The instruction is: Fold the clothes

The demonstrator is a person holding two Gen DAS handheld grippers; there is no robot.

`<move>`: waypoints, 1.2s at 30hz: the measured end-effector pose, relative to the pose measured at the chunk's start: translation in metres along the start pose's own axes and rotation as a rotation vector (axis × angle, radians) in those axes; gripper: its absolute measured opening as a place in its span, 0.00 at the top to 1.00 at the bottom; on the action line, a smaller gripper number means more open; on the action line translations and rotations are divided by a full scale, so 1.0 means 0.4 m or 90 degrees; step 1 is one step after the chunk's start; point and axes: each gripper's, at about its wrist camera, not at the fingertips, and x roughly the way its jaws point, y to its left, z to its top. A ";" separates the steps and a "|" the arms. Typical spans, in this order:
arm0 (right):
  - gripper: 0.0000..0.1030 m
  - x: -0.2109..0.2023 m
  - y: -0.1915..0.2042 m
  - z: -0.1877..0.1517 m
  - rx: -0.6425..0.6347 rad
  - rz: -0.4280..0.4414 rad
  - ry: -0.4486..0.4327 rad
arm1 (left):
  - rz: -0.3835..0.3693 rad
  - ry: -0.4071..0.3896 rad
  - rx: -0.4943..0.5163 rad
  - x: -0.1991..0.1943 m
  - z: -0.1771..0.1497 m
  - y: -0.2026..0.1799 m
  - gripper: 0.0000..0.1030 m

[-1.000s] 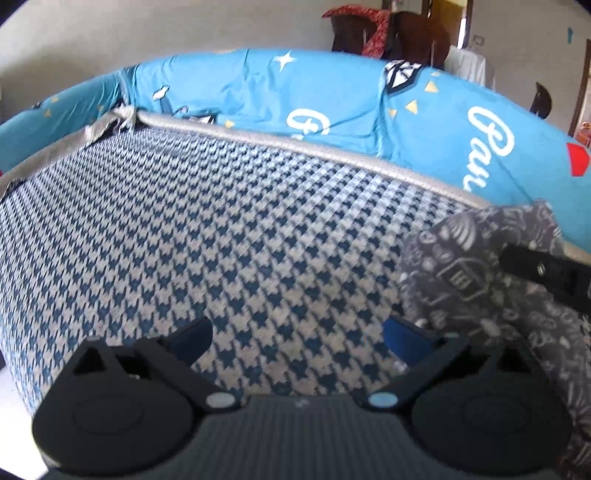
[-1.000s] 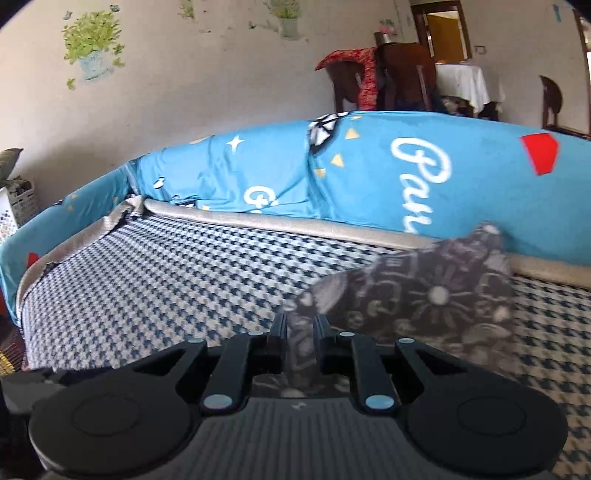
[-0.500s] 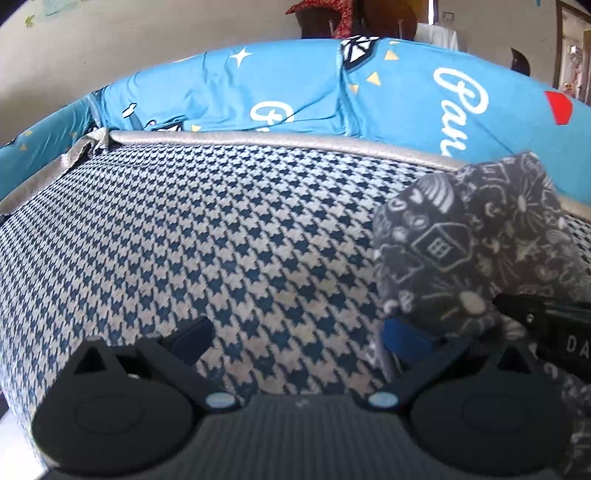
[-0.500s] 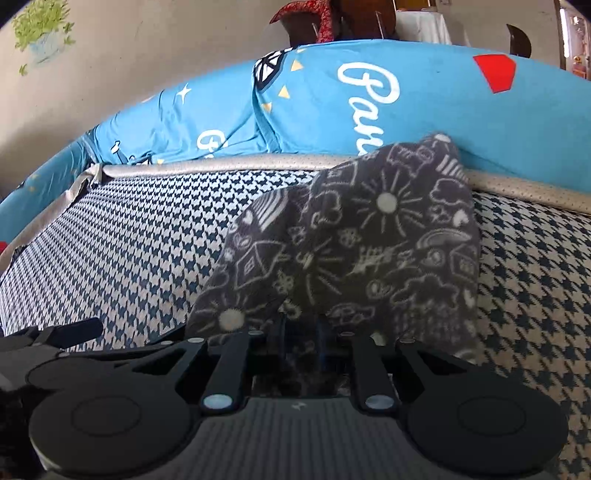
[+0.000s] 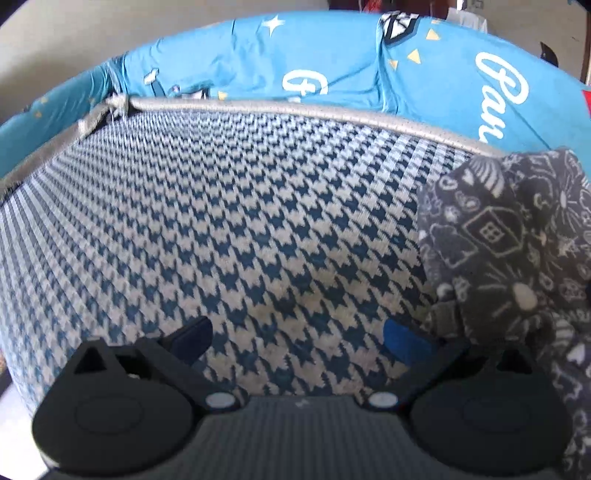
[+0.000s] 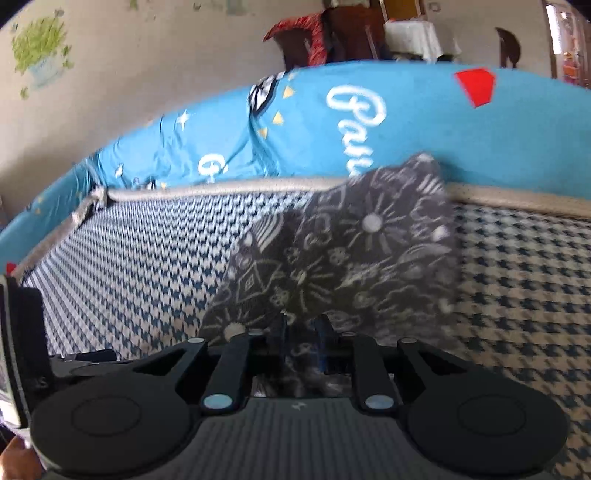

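Note:
A dark grey garment (image 6: pixel 343 258) with white doodle print hangs over the houndstooth seat (image 6: pixel 147 266). My right gripper (image 6: pixel 303 328) is shut on the garment's near edge, and the cloth rises in front of it. In the left wrist view the same garment (image 5: pixel 509 236) fills the right side. My left gripper (image 5: pixel 299 334) stands open just above the houndstooth seat (image 5: pixel 221 229), with nothing between its blue pads (image 5: pixel 404 341). Its right finger lies beside the cloth's edge.
A blue cover with white lettering (image 5: pixel 332 66) lines the seat's back and left side behind a grey piping edge (image 5: pixel 295 110). Chairs with a red cloth (image 6: pixel 306 33) stand beyond. Part of the other gripper (image 6: pixel 26 332) shows at the left edge of the right wrist view.
The right gripper has swung the held garment across the seat, and the cloth now spreads wider in its view. The left gripper has sunk a little toward the seat, still open.

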 end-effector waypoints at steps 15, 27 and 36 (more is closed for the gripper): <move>0.69 -0.258 -0.103 -0.139 0.066 -0.086 -0.047 | -0.061 -0.044 0.072 -0.110 -0.103 -0.003 0.00; 0.65 -0.398 -0.179 -0.263 0.124 -0.146 -0.051 | -0.089 -0.046 0.151 -0.168 -0.211 -0.028 0.00; 0.50 -0.472 -0.197 -0.337 0.173 -0.150 -0.060 | -0.105 -0.038 0.159 -0.194 -0.244 -0.013 0.00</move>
